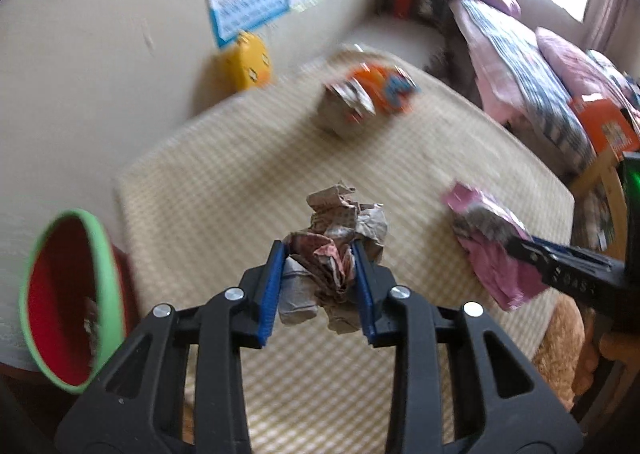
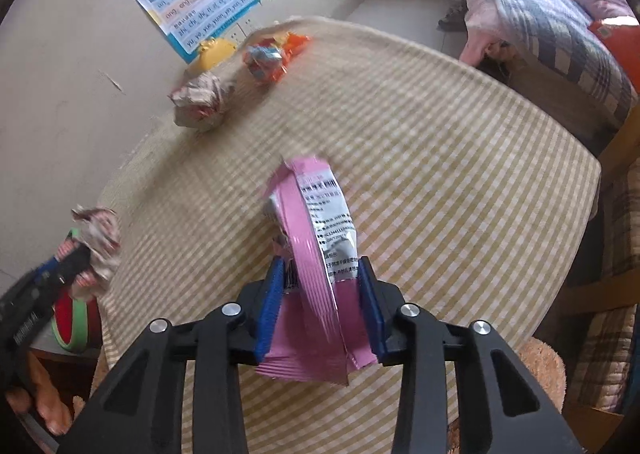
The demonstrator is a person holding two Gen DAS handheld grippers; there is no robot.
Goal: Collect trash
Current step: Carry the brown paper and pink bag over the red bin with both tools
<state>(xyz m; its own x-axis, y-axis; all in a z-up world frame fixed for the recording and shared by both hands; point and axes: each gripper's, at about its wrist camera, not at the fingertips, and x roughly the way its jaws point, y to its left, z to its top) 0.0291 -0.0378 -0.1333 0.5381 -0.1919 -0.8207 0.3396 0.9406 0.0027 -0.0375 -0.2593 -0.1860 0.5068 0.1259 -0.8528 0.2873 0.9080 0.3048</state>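
Both your wrist views look down along their own fingers, close over the striped table (image 1: pixel 248 158), sharing it, with each gripper (image 1: pixel 532 250) beside the other's fingertips.

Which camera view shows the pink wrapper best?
The right wrist view: the pink wrapper fills the centre, sharp enough to show printed text, clamped in the right gripper. The left wrist view shows it only at the side, blurred.

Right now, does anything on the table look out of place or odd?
Two pieces of trash lie at the far end of the checked table: a crumpled paper ball and a crushed orange wrapper. Nothing spilled; the tilted red bin sits off the left edge.
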